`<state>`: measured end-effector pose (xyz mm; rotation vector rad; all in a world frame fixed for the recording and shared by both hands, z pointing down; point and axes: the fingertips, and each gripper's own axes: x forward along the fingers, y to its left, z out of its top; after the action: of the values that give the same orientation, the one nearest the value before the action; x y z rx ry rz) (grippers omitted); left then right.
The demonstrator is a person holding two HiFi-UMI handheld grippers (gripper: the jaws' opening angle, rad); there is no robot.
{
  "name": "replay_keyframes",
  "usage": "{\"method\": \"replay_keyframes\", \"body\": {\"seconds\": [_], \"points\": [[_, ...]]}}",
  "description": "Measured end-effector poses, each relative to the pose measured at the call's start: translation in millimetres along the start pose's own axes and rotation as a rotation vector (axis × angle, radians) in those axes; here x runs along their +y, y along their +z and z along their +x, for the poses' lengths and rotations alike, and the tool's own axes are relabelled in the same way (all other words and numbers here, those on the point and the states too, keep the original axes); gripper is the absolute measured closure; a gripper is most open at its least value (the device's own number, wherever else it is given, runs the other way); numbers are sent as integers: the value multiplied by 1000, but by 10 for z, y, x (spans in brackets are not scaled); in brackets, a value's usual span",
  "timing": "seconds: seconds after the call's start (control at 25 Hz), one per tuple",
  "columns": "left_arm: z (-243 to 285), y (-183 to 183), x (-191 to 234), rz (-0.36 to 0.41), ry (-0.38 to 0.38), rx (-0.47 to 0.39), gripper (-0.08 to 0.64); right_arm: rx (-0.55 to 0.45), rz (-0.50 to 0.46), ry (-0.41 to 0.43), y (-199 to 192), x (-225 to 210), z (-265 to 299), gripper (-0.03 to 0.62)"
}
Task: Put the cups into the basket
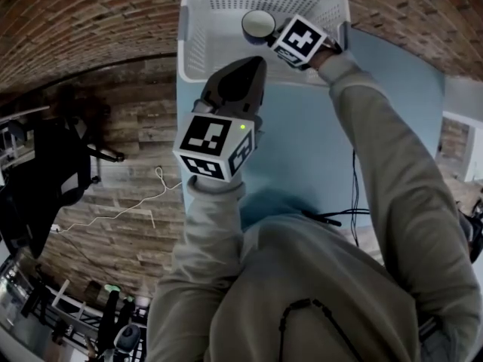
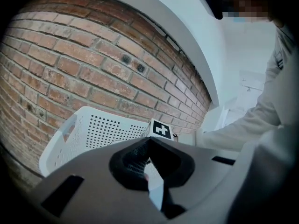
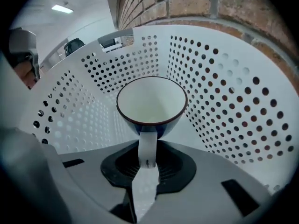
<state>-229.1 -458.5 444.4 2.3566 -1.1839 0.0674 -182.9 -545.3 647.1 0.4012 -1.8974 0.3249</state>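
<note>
Nearest us, the left gripper (image 1: 253, 66) hangs over the light-blue table (image 1: 302, 142), jaws pressed together on nothing, tip just short of the white perforated basket (image 1: 219, 6). Beyond it, the right gripper (image 3: 147, 164) pinches the handle of a white cup (image 3: 150, 101), dark blue outside. The cup is inside the basket, mouth up; we cannot tell whether it touches the floor.

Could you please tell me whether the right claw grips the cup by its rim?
No, the right claw pinches the cup by its handle.
</note>
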Motion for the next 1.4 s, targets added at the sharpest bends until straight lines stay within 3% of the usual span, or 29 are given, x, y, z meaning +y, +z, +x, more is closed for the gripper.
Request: {"method": "replay_keyframes", "body": {"seconds": [0.36,0.84,0.88,0.92,0.96,1.4], "points": [[38,-91,22,-13,-12,10,565,40,6,30,-106,-1,283,518],[6,-215,43,-38,-11,19,565,26,-1,-32,-121,-96,381,514],[-5,-216,64,-32,-4,14,565,21,9,-24,-117,-72,389,448],[-16,-214,84,-26,0,8,565,15,25,-7,-119,-31,394,318],[-25,-207,98,-20,1,2,565,9,39,9,-121,7,389,267],[-67,-164,110,-20,15,-5,565,-5,7,2,-13,12,141,259]]}}
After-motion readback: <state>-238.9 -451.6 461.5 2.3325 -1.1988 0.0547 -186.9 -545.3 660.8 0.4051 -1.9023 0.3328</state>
